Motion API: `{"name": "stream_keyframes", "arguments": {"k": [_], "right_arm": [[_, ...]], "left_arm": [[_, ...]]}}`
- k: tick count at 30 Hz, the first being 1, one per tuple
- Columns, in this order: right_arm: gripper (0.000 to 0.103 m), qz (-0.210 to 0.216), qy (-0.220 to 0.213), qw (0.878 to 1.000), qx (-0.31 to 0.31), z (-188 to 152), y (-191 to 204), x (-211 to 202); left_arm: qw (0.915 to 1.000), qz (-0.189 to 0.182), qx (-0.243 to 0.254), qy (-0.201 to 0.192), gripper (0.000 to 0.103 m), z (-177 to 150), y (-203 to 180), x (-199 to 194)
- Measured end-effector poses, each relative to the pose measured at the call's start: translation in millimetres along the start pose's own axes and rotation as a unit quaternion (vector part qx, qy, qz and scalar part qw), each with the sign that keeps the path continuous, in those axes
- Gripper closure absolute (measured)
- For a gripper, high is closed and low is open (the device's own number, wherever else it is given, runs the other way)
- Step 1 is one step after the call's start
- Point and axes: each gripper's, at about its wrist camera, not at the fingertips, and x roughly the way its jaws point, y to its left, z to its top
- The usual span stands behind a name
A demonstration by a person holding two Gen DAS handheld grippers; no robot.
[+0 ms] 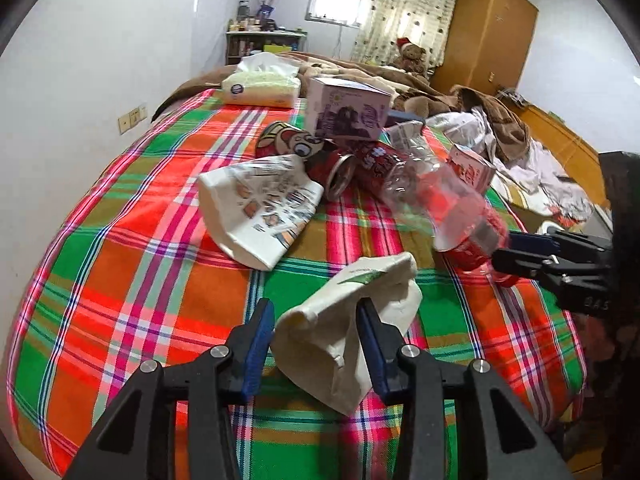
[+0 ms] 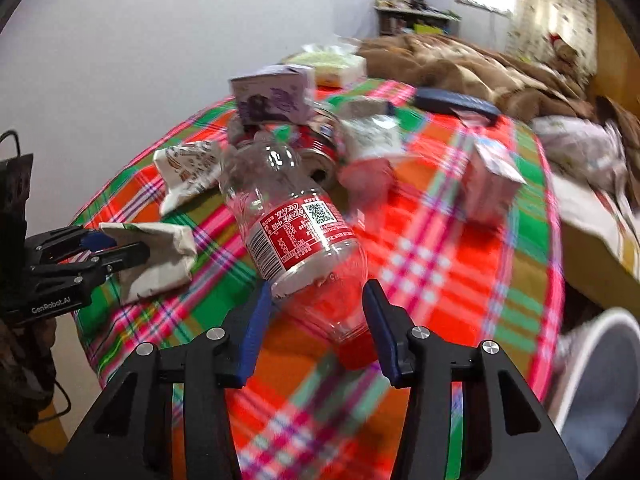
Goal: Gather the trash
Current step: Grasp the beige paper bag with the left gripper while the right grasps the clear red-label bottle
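Note:
My left gripper [image 1: 314, 308] is shut on a crumpled cream paper bag [image 1: 348, 320] at the near edge of the plaid bed cover [image 1: 120, 280]. From the right wrist view the same bag [image 2: 160, 256] sits in the left gripper [image 2: 120, 244] at the left. A clear plastic cola bottle [image 2: 296, 232] with a red label points away from me, and my right gripper [image 2: 318, 292] is shut on its base. The left wrist view shows that bottle [image 1: 440, 200] tilted above the cover, with the right gripper [image 1: 506, 248] at its end.
Mid-bed lie a printed wrapper [image 1: 264, 208], a red can [image 1: 336, 172], a purple box [image 1: 348, 112], a pink carton [image 1: 472, 168] and a tissue pack [image 1: 260, 88]. Brown blankets [image 1: 500, 120] cover the far side. A white round rim [image 2: 600, 360] shows beside the bed.

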Motion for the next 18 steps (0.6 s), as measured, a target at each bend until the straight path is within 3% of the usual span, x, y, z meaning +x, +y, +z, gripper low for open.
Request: {"name": "stream_keyframes", "arguments": {"k": [1,3,4,7,9,10,14,18], "right_arm": [[0.054,0.002,0.01,1.0,0.008,-3.6,-2.9,-4.7],[0.054,-0.005,0.019,1.0,0.017,-5.6,-6.5,-7.2],[0.054,-0.01,0.025,1.0,0.015,-7.5,-7.2,-10.2],[0.052,-0.026,0.022,0.999,-0.01,-7.8,-3.0,-17.2],[0.036,-0.017,0.004,0.999,-0.032,-3.8,0.2,-22.5],[0.033,-0.018,-0.006,0.999,-0.043,-0.6,2.4,-23.8],[0.031,-0.007,-0.024,0.997,-0.077,15.6,6.1,-14.6],[0.031,-0.005,0.005,0.997,-0.076,22.7,7.1,10.0]], "left_arm": [[1.0,0.003,0.002,-0.001,0.059,0.7,-0.3,0.6],[0.9996,0.013,0.023,-0.01,0.041,1.9,-5.1,-0.8],[0.9994,0.01,0.031,-0.014,0.037,2.1,-7.4,-1.8],[0.9988,0.005,0.046,-0.017,0.036,7.2,-8.4,-3.3],[0.9978,0.016,0.061,-0.021,0.034,12.2,-7.5,-3.8],[0.9974,0.014,0.067,-0.022,0.033,14.0,-6.3,-4.0],[0.995,-0.021,0.097,-0.008,0.03,24.3,-8.0,3.4],[0.9929,-0.024,0.115,0.019,0.03,24.5,-12.8,21.5]]}}
